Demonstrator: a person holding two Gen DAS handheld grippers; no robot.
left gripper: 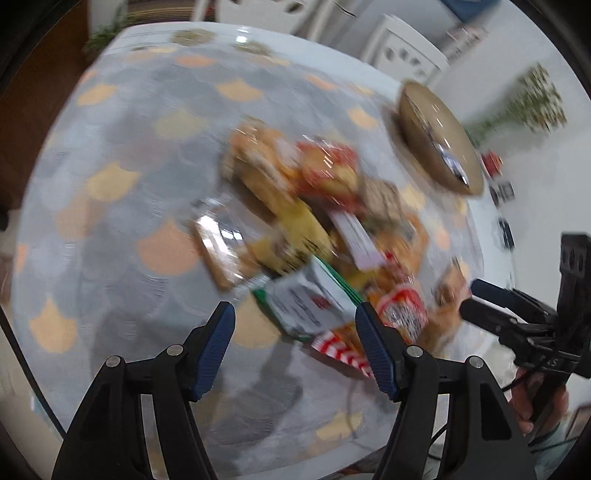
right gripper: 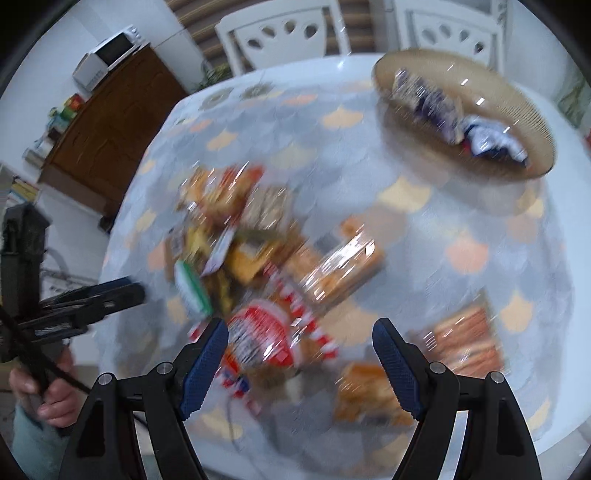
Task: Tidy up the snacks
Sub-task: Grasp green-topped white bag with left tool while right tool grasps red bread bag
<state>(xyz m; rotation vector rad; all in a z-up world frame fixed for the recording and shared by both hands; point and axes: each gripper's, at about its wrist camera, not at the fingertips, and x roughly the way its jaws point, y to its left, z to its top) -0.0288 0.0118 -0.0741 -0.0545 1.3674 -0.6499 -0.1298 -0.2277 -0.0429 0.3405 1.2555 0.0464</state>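
Note:
A blurred pile of snack packets (left gripper: 314, 206) lies on the scale-patterned tablecloth (left gripper: 110, 184). It includes a white-and-green packet (left gripper: 310, 299), a red-and-white packet (right gripper: 258, 332) and a clear-wrapped biscuit pack (right gripper: 343, 266). My left gripper (left gripper: 294, 308) hangs open over the pile's near edge, nothing pressed between its blue pads. My right gripper (right gripper: 300, 325) is also open, above the red-and-white packet, and holds nothing. Each gripper shows in the other's view: the right gripper (left gripper: 476, 299) and the left gripper (right gripper: 129, 290). A tan bowl (right gripper: 509, 107) at the back right holds blue-and-white packets (right gripper: 424, 96).
Two loose orange packets (right gripper: 461, 332) (right gripper: 369, 391) lie right of the pile. White chairs (right gripper: 284, 33) stand behind the table. A wooden cabinet (right gripper: 110, 122) carrying a microwave (right gripper: 107, 55) is at the left. The tan bowl (left gripper: 417, 114) sits near the table's far edge.

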